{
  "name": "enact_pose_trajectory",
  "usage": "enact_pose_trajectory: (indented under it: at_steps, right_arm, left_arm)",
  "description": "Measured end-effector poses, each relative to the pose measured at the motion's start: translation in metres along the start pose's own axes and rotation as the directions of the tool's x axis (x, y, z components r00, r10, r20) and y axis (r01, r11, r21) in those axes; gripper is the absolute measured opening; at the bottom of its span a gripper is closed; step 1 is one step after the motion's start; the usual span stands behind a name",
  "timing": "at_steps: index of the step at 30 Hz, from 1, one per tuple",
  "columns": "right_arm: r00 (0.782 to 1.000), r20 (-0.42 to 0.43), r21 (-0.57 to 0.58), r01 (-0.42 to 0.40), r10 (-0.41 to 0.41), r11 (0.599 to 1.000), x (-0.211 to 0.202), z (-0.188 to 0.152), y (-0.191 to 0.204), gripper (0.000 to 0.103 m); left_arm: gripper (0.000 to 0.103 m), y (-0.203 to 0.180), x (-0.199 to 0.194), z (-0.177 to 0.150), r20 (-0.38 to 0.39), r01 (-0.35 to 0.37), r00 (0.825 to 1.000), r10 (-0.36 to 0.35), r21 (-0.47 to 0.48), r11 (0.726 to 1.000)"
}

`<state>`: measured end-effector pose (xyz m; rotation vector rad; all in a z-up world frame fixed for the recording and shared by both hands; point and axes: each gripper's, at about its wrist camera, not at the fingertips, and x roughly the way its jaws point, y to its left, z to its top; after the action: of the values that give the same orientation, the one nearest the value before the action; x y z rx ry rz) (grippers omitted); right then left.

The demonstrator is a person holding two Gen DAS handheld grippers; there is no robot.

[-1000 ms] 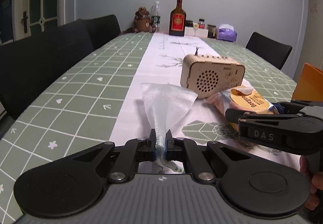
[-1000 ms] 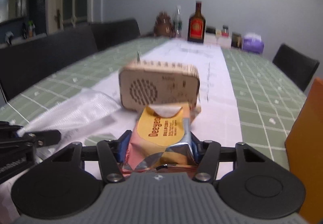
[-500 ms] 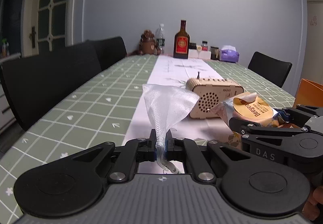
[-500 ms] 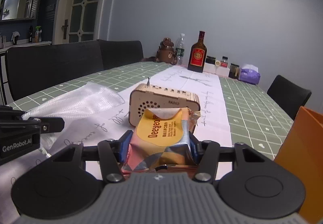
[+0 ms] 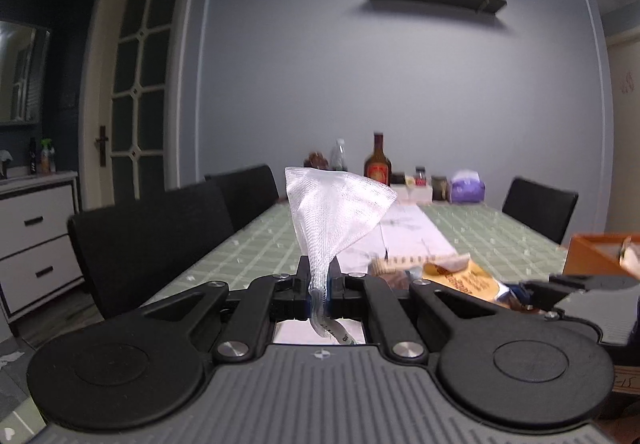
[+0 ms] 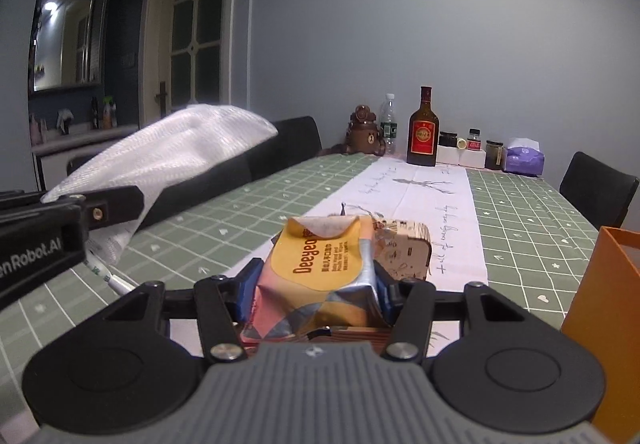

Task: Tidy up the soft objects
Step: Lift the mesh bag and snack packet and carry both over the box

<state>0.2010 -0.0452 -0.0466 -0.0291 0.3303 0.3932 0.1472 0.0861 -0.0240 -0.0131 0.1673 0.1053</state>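
Left gripper (image 5: 319, 290) pinches the white mesh bag (image 5: 334, 212) by its neck, right gripper (image 6: 316, 294) clamps the snack packet (image 6: 322, 268) — both raised, probably bound for the orange box (image 6: 604, 320).

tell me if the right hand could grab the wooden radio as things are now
Probably not yet. The right gripper is shut on a snack packet that fills the space between its fingers, and the packet sits in front of the wooden radio. It would need to put the packet down first.

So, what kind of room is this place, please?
Most likely a home dining room: a long table with a green checked cloth, black chairs along its sides, and a bottle and jars at the far end.
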Motion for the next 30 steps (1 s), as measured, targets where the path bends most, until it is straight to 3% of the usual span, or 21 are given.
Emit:
enact_pose_trajectory:
  at_steps: [2, 5, 11, 16, 21, 30]
  right_arm:
    - [1.000, 0.024, 0.015, 0.000, -0.001, 1.000, -0.013, 0.006, -0.002, 0.055]
    - [0.997, 0.078, 0.013, 0.010, -0.011, 1.000, -0.037, 0.014, -0.003, 0.055]
    - [0.987, 0.159, 0.049, 0.007, -0.014, 0.999, -0.086, 0.036, -0.015, 0.055]
    - [0.976, 0.210, 0.015, 0.052, -0.054, 0.999, -0.129, 0.054, -0.032, 0.055]
    - [0.963, 0.222, -0.005, 0.158, -0.153, 0.987, -0.166, 0.065, -0.055, 0.055]
    - [0.935, 0.124, -0.032, 0.338, -0.332, 0.941, -0.210, 0.061, -0.117, 0.055]
  left_arm:
    - [0.006, -0.005, -0.012, 0.010, 0.043, -0.052, 0.998, 0.052, -0.007, 0.999]
    - [0.006, -0.010, -0.025, 0.026, 0.087, -0.070, 0.994, 0.072, -0.026, 0.997]
    - [0.006, -0.020, -0.047, 0.055, 0.120, -0.034, 0.992, 0.040, -0.051, 0.998]
    - [0.006, -0.036, -0.056, 0.071, 0.107, 0.078, 0.992, -0.073, -0.052, 0.996]
    - [0.006, -0.064, -0.061, 0.081, 0.124, 0.177, 0.978, -0.171, -0.040, 0.983]
    - [0.006, -0.109, -0.062, 0.075, 0.098, 0.383, 0.920, -0.380, -0.024, 0.923]
